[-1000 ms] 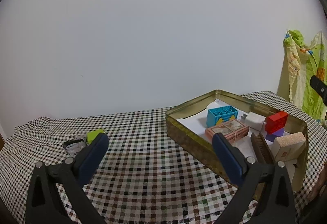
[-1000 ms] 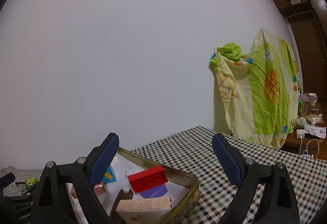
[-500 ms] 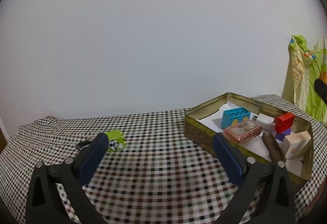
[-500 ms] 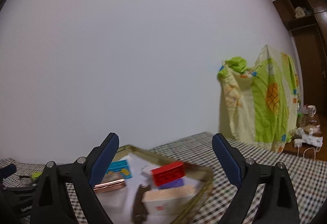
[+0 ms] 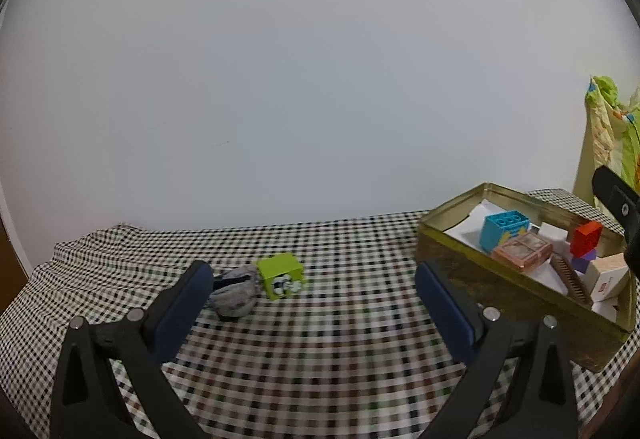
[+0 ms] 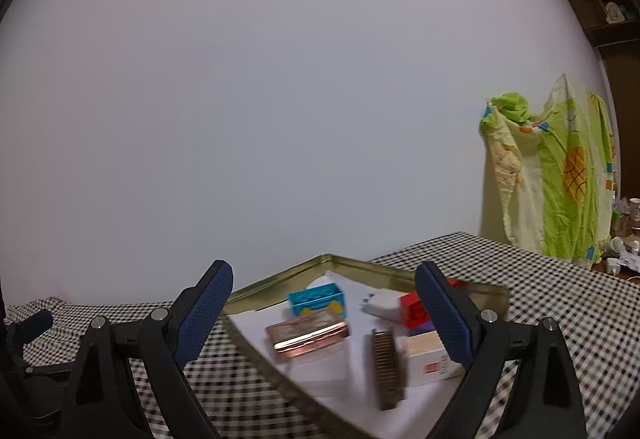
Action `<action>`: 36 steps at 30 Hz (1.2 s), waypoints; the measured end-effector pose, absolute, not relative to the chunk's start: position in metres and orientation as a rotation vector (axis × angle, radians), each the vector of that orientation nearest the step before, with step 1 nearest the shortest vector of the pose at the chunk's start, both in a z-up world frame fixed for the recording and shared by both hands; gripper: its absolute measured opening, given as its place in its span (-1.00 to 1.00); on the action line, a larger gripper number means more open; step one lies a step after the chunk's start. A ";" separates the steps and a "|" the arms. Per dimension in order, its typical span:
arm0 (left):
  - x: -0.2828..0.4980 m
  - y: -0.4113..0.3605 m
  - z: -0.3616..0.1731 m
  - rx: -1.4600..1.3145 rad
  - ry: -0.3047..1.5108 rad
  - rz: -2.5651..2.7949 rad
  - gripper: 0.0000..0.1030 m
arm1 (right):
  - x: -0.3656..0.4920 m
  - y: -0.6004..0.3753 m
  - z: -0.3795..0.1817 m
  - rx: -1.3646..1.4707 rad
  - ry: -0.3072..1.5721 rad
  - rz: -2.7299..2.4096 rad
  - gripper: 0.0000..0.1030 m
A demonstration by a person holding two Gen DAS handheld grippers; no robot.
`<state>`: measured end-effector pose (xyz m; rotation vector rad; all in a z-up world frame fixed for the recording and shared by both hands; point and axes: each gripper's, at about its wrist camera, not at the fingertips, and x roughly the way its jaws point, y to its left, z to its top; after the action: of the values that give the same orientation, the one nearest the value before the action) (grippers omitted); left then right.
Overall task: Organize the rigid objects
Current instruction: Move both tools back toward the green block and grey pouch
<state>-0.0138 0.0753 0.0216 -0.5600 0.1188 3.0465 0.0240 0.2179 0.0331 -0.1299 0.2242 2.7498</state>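
A gold tin box [image 5: 496, 283] stands on the checked tablecloth at the right of the left wrist view. It holds a blue brick [image 5: 503, 227], a copper case [image 5: 522, 255], a red brick [image 5: 585, 237], a comb [image 5: 570, 279] and a cream box [image 5: 608, 275]. A green brick [image 5: 280, 275] and a grey stone-like object [image 5: 236, 295] lie on the cloth to its left. My left gripper [image 5: 310, 303] is open and empty, short of the green brick. My right gripper [image 6: 322, 307] is open and empty above the tin [image 6: 276, 281], over the blue brick [image 6: 318, 299] and copper case [image 6: 308, 335].
A white charger [image 6: 382, 305], the red brick [image 6: 416, 313], comb [image 6: 386, 367] and cream box [image 6: 430, 359] lie in the tin. A green and yellow cloth [image 6: 548, 175] hangs at the right. A plain wall stands close behind the table.
Both grippers have swung left. The green brick and grey object have come out from behind the left finger toward the middle. The tin now lies between my right gripper's fingers.
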 end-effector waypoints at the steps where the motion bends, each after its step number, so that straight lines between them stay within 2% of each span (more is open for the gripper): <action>1: -0.014 0.071 0.022 -0.562 0.114 3.051 0.99 | 0.022 0.214 0.033 -0.133 0.230 2.757 0.83; 13: -0.026 0.023 0.018 -0.636 0.036 3.091 0.99 | 0.000 0.175 0.031 -0.184 0.239 2.825 0.83; 36: -0.063 -0.109 0.008 -0.840 -0.083 3.311 0.99 | -0.096 0.113 0.014 -0.574 0.236 2.991 0.83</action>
<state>-0.0625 -0.1088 0.0080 -0.8400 -0.0828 3.3113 -0.0965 0.1128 0.0142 -0.5739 0.2365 2.9908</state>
